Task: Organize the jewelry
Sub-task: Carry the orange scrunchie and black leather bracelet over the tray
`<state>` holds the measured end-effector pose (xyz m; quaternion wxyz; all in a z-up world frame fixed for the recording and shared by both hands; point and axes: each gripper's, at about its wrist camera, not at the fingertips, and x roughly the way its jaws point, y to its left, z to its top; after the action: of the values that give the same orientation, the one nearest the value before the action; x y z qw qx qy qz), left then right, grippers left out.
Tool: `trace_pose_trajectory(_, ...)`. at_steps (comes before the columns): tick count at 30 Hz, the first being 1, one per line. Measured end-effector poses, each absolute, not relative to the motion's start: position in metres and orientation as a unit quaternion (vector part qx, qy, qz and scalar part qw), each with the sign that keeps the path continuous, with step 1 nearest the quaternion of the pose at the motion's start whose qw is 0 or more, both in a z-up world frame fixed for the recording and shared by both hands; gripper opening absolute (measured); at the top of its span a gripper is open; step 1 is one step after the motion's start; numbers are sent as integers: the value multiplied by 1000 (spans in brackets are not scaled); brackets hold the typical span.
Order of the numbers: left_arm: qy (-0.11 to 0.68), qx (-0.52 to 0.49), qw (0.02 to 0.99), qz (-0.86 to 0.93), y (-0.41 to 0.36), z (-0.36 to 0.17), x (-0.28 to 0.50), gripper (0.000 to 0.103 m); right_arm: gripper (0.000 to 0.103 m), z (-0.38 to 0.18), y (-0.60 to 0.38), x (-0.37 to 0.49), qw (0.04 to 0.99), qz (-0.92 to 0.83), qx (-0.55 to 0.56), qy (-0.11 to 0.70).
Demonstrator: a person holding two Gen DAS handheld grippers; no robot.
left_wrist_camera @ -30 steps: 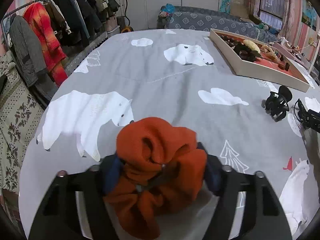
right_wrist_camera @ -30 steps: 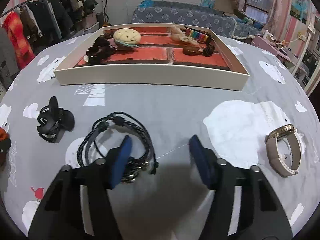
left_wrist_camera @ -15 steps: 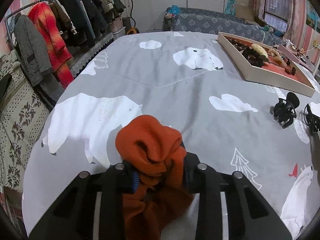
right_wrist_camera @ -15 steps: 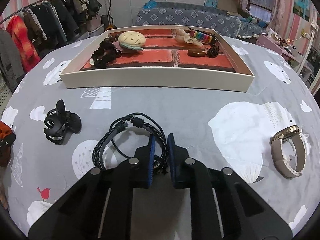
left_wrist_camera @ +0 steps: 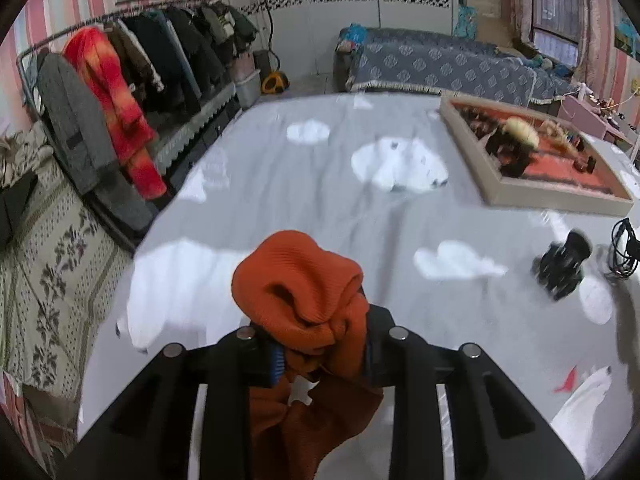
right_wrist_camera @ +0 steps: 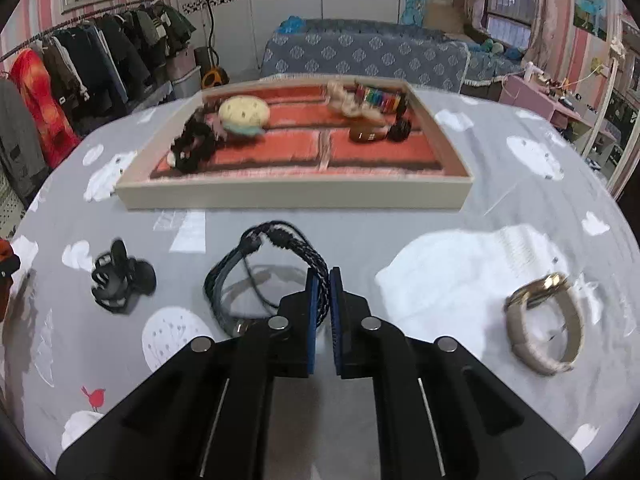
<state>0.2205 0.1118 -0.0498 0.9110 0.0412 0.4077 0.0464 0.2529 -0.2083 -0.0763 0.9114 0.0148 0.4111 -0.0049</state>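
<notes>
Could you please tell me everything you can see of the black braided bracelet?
The black braided bracelet is a bundle of woven, leather-looking cords and thinner strands forming a loop, with a metal clasp low down. The right gripper pinches its right side between blue-padded fingers; the loop stands tilted above the grey bedspread.

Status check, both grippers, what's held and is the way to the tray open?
Left gripper shut on orange scrunchie. Right gripper shut on black bracelet, lifted. Tray dead ahead, nothing between. Claw clip, watch off to sides.
</notes>
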Motion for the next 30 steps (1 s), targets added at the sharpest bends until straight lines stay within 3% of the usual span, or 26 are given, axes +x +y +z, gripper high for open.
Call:
trace_pose_trajectory(15, 352, 41, 934, -40, 10, 17, 295, 29, 7, -9, -251, 298, 942, -18, 31, 334)
trace_pose_trajectory(30, 386, -11, 918, -93, -53, 6, 392, 29, 7, -13, -269, 377, 945, -27, 33, 324)
